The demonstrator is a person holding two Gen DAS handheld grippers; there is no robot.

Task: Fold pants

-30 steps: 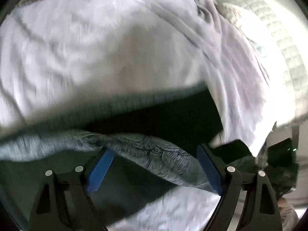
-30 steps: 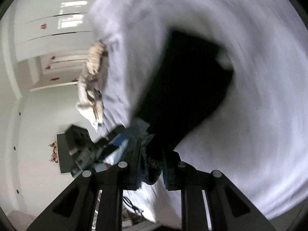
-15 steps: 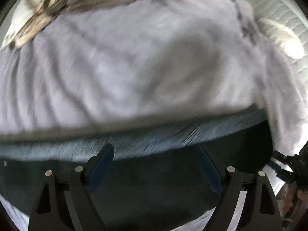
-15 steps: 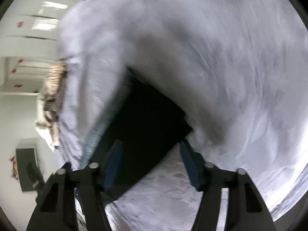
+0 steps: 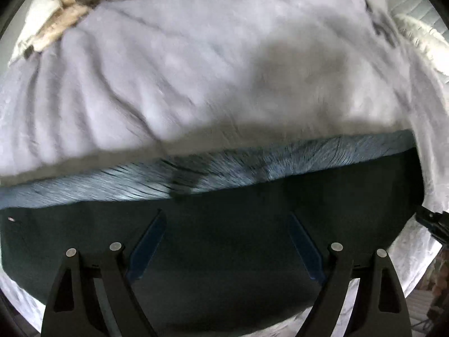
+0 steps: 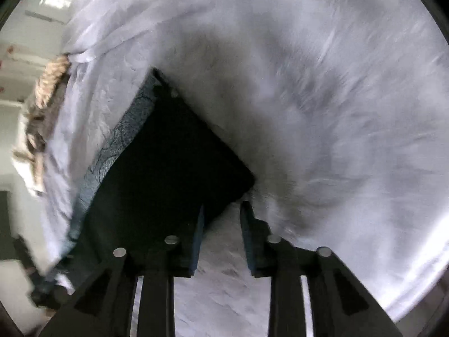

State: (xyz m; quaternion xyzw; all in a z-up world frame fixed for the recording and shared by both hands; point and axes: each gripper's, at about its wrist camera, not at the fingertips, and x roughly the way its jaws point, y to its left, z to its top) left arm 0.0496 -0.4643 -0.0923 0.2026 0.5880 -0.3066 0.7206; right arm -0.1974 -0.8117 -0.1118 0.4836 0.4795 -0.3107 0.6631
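The dark pants (image 5: 224, 252) lie folded flat on a white bed sheet (image 5: 196, 70), with a grey-blue patterned band (image 5: 252, 165) along the far edge. My left gripper (image 5: 226, 219) is open and empty, its blue pads (image 5: 146, 247) spread just above the dark cloth. In the right wrist view the pants (image 6: 168, 168) form a dark rectangle with the patterned band (image 6: 120, 132) on the left side. My right gripper (image 6: 221, 207) is open and empty at the pants' near right corner, over the sheet (image 6: 336, 98).
A beige and white crumpled cloth (image 5: 64, 14) lies at the far left of the bed, also in the right wrist view (image 6: 42, 106). A quilted headboard or mattress edge (image 5: 415, 8) is at the far right. The other gripper (image 5: 432, 221) shows at the right edge.
Both grippers let go of the pants and opened. The pants now lie flat on the bed. The right gripper's fingers have narrowed since half a second ago.
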